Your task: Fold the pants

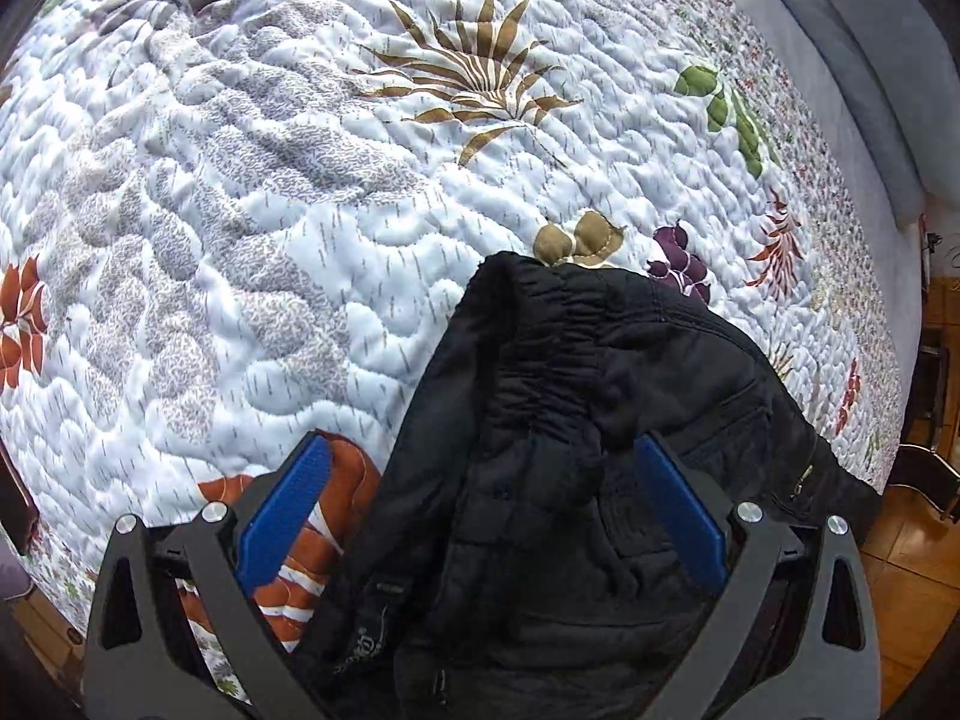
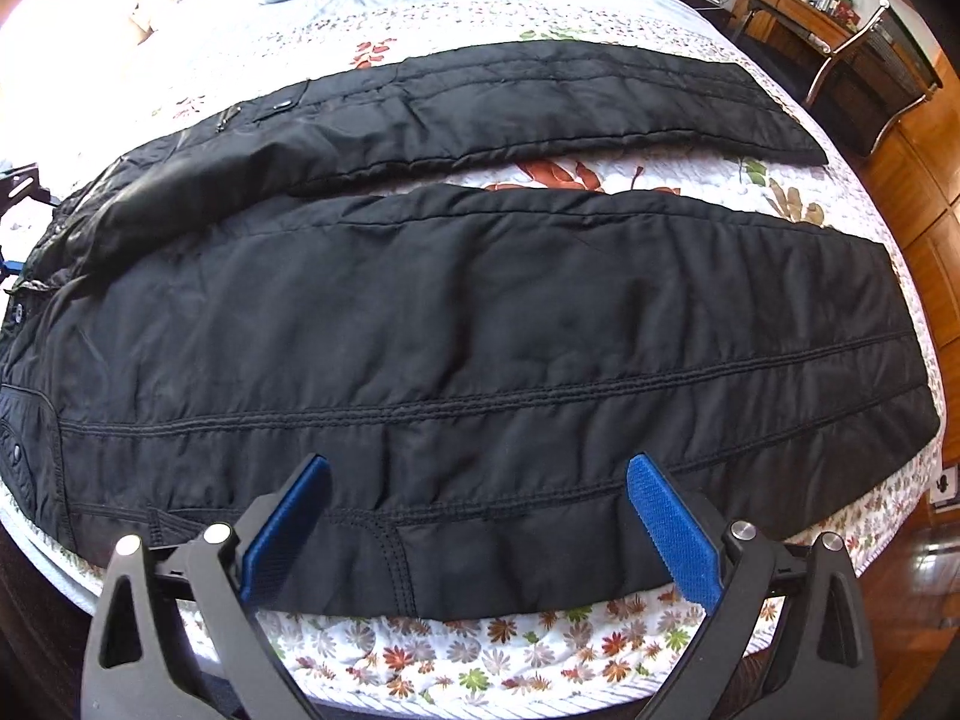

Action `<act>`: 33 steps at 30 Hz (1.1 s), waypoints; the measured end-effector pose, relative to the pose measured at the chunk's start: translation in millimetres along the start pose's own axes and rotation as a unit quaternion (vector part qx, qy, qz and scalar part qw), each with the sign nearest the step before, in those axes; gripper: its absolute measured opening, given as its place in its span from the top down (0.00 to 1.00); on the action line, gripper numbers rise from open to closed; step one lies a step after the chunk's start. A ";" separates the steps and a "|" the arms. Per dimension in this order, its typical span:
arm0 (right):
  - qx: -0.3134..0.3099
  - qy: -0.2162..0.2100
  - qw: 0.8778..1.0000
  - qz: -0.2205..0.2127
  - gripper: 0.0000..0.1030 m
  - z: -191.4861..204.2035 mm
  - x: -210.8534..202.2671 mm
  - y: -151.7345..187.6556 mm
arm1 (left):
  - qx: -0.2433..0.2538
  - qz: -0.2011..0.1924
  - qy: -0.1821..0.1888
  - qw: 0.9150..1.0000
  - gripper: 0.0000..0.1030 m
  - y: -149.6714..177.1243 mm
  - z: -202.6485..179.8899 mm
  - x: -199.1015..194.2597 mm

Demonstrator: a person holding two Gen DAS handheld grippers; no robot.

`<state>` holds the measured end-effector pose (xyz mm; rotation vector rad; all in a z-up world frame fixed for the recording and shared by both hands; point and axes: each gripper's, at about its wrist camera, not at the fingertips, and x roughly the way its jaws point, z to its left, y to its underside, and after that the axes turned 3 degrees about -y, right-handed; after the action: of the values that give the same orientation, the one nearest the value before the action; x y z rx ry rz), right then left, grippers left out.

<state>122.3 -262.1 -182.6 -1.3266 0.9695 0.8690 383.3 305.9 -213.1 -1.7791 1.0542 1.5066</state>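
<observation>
Black quilted padded pants [image 2: 468, 324] lay flat across the bed's white floral quilt [image 2: 480, 648], legs spread apart w/ quilt showing between. Left gripper [image 1: 480, 480] sat at the gathered elastic waistband [image 1: 540, 360], jaws wide w/ bunched fabric between. Right gripper [image 2: 474, 480] jaws wide over near leg's edge.

pants [image 2: 456, 312] | black, quilted | legs spread flat | waistband bunched
</observation>
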 end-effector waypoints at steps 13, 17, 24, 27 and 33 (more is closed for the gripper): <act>-0.040 -0.002 0.998 -0.041 0.03 -9.2 -7.7 -26.9 | 0.052 -0.035 -0.046 0.997 0.87 20.9 -33.8 -10.2; -0.043 -0.004 0.998 -0.055 0.03 -39.5 -18.0 -51.8 | 0.049 -0.060 -0.013 0.997 0.94 23.0 -22.4 -24.5; 0.008 0.076 0.996 -0.047 0.03 -167.7 -11.9 -160.4 | 0.063 -0.090 0.006 0.994 0.94 36.7 -30.6 -34.7; 0.043 0.075 0.995 -0.045 0.03 -237.3 8.2 -220.0 | 0.074 -0.098 0.003 0.992 0.94 42.1 -37.4 -33.7; 0.109 0.035 0.992 -0.049 0.04 -317.8 67.4 -322.1 | 0.078 -0.100 -0.014 0.992 0.94 40.6 -40.9 -26.3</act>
<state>422.8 -602.1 -124.6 -1.2116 1.0158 0.6266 368.9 256.0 -176.7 -1.6938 0.9240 1.2891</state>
